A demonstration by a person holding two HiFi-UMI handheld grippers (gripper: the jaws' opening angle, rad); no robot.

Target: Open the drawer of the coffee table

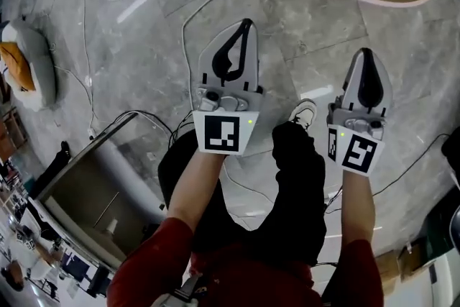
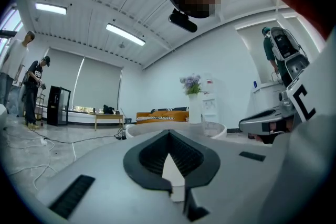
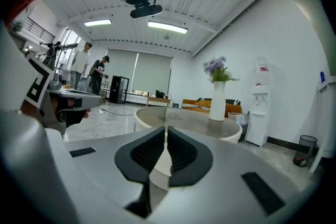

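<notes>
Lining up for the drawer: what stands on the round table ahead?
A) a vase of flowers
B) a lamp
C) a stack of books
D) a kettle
A: the right gripper view shows a white vase holding purple flowers, standing on the far side of the round table.

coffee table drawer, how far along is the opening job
Nothing looks done: no drawer shows on the round beige coffee table, which stands ahead, untouched. In hand: left claw and right claw are shut, empty, apart from it. Left: find the drawer, grip, pull.
</notes>
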